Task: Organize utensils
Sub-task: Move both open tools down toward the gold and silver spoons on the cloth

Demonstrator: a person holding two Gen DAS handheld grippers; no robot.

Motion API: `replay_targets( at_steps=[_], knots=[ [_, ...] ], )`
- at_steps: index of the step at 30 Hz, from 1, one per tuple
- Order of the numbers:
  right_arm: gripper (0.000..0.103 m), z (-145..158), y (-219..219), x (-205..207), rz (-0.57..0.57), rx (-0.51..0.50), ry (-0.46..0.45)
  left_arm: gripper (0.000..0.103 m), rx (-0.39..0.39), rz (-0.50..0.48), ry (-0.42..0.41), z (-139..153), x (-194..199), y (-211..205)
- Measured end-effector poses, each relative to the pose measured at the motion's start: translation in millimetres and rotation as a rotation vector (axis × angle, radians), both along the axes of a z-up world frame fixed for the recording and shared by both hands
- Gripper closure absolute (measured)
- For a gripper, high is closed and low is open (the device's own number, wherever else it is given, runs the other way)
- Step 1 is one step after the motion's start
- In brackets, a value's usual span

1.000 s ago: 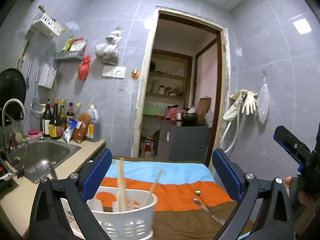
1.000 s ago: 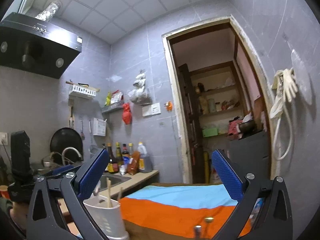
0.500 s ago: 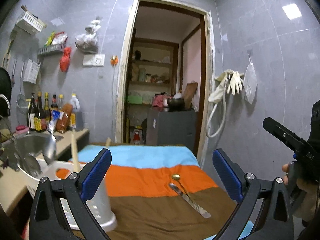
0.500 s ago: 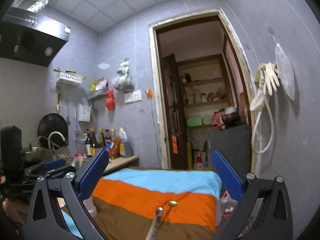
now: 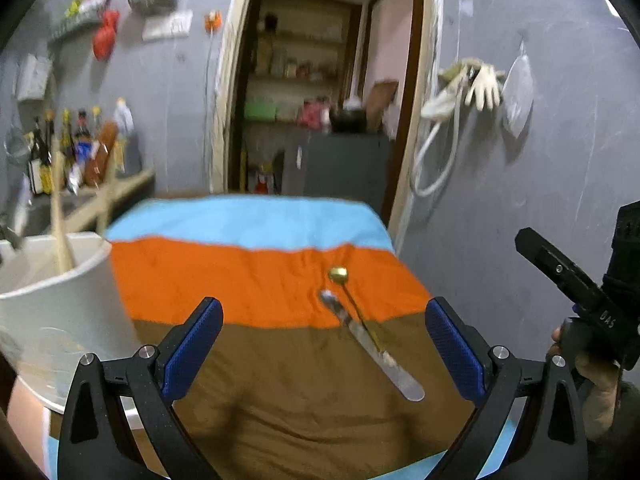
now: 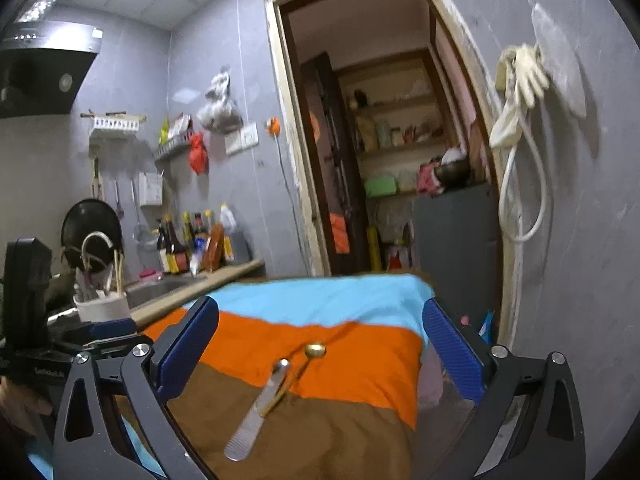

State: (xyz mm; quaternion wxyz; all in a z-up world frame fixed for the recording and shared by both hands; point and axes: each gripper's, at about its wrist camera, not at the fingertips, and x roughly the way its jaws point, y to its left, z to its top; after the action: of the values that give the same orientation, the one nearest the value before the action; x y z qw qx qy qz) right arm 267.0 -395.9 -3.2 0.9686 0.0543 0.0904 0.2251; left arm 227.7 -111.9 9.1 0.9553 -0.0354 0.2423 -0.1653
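The left gripper [image 5: 323,350] fills the bottom of its own view with its blue-padded jaws wide apart and nothing between them, hanging above the brown band of a striped cloth [image 5: 256,280] that covers the tabletop. The right gripper [image 6: 320,354] sits low in its own view, jaws spread as well; they have just been closing a little, with nothing pressed between the pads.

Right of centre in the left wrist view, a flat steel knife [image 5: 372,346] lies slanted across the border of the orange and brown bands, handle toward the lower right. A slim gold spoon [image 5: 339,275] lies touching it, its small round bowl on the orange band just beyond the knife's far tip. In the right wrist view both lie low at centre, seen in the gap of the jaws: the knife [image 6: 260,408] running to the lower left, the spoon [image 6: 315,349] crossing it.

At the left edge of the left wrist view stands a white utensil holder [image 5: 60,312], close and blurred, with wooden chopsticks [image 5: 60,236] upright inside. The right wrist view shows the holder [image 6: 102,306] at middle left. Beyond it are a sink [image 6: 160,286] and a row of bottles [image 6: 192,244]. A hand [image 5: 596,376] at the right edge of the left wrist view grips the other gripper's black handle.
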Motion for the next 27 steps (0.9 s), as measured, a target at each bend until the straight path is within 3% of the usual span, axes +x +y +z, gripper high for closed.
replay_targets(
  at_steps=[3,5,7,13,19,27],
  knots=[
    [0.020,-11,1,19,0.032,-0.022,0.062,0.007,0.003,-0.012,0.086,-9,18,-2],
    [0.027,-18,5,34,0.057,-0.049,0.116,0.016,-0.002,-0.038,0.155,-16,33,-5],
    [0.033,-25,10,47,0.078,-0.081,0.168,0.035,-0.011,-0.063,0.223,-24,47,-8],
    [0.053,-49,19,79,0.138,-0.131,0.324,0.069,-0.055,-0.136,0.391,-45,79,-19],
    [0.059,-64,19,97,0.162,-0.132,0.408,0.077,-0.092,-0.166,0.455,-54,101,-24],
    [0.060,-67,23,113,0.172,-0.137,0.443,0.091,-0.152,-0.170,0.535,-63,131,-20]
  ],
)
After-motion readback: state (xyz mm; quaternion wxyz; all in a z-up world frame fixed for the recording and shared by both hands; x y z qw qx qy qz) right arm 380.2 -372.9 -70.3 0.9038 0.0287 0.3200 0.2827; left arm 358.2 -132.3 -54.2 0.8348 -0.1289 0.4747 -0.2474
